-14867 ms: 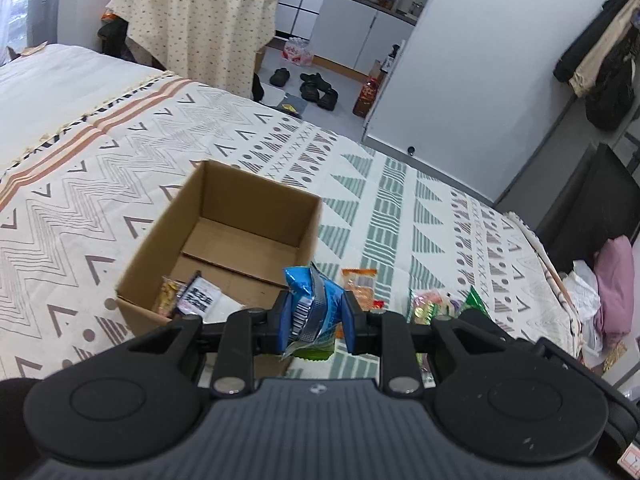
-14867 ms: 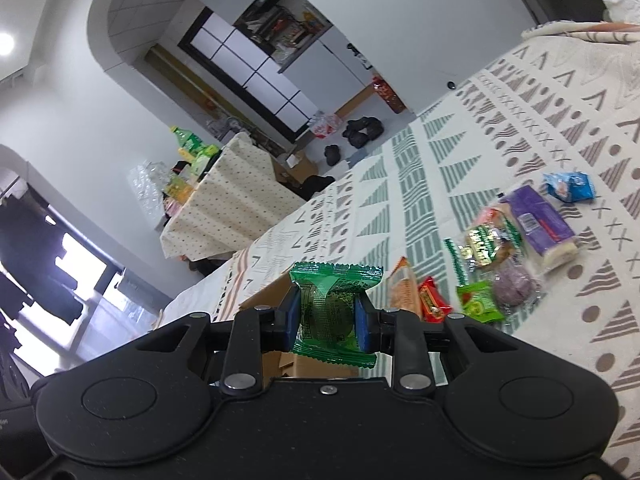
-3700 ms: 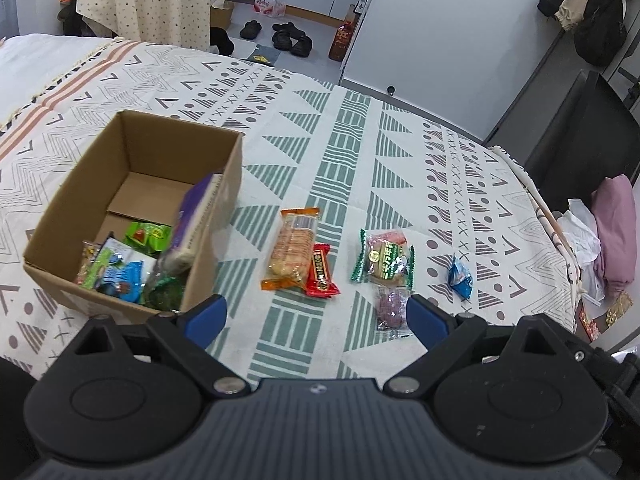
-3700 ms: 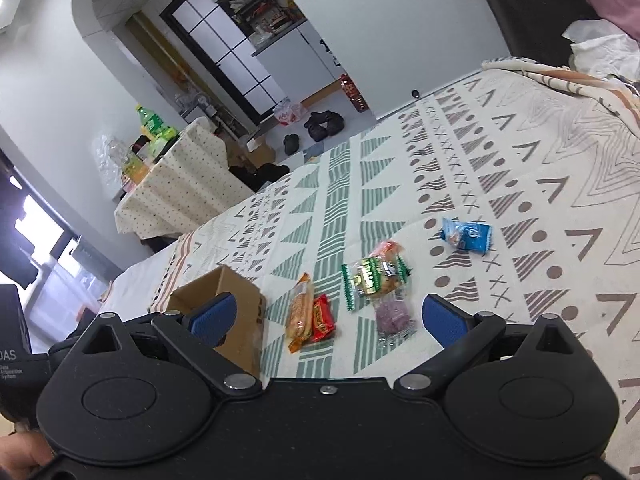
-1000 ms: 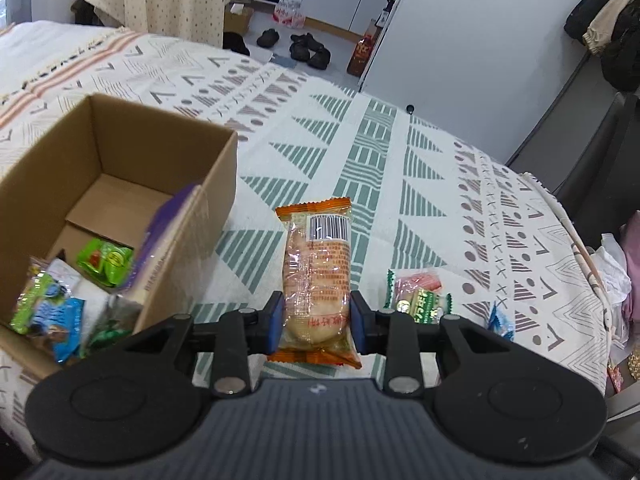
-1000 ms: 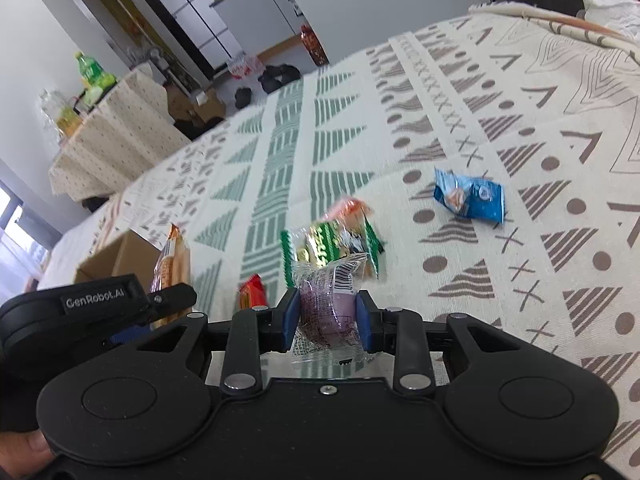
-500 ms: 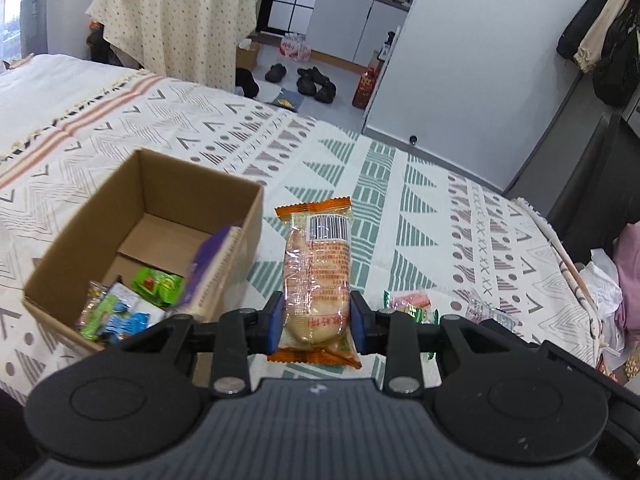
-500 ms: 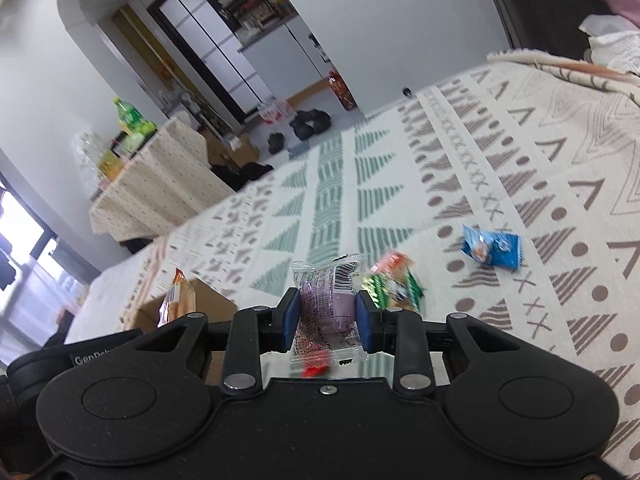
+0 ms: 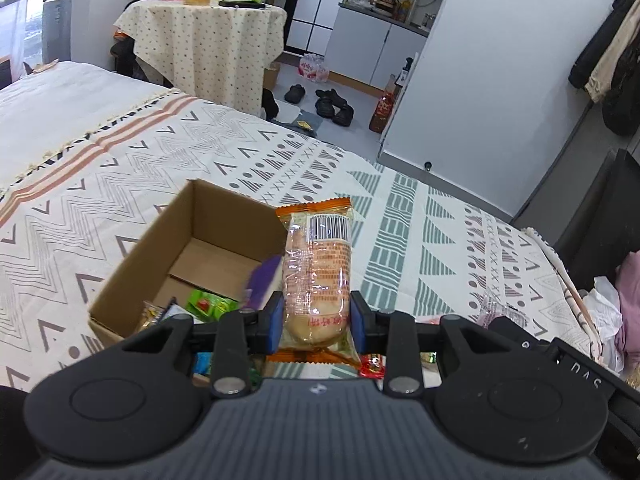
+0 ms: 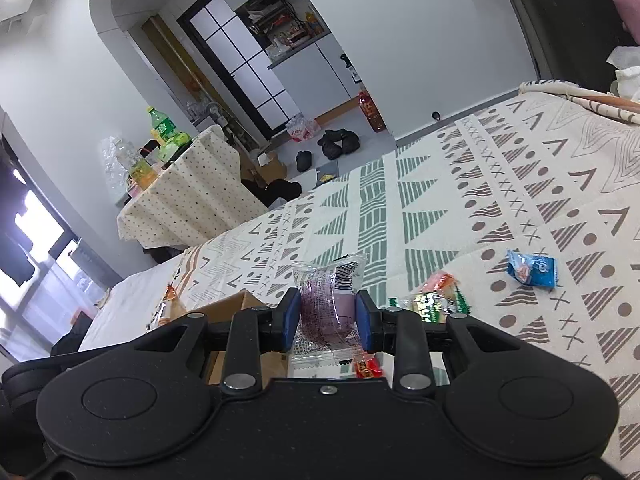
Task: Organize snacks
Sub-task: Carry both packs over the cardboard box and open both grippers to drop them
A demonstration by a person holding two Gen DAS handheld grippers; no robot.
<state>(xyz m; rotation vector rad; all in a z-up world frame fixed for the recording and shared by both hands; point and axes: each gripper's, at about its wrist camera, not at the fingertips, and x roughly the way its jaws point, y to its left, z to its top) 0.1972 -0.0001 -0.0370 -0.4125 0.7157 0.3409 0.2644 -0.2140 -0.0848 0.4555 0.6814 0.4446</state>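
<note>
Since both packs look light, soft and crinkly (probably slippery film), left gripper (image 9: pixel 316 322) pinches the orange-ended bread pack (image 9: pixel 316 276) low, right gripper (image 10: pixel 328 320) clamps the purple pastry pack (image 10: pixel 326 304) mid-body, cardboard box (image 9: pixel 132 264) at 10 o'clock.

The bread packet (image 9: pixel 316 276) at the left view's 6 o'clock is glossy clear film with orange ends. At 9 o'clock, the box (image 9: pixel 136 256) is matt brown cardboard. The bedspread (image 9: pixel 400 216) is soft printed woven cloth. In the right view, the purple snack wrapper (image 10: pixel 326 300) is crinkly, shiny plastic.
</note>
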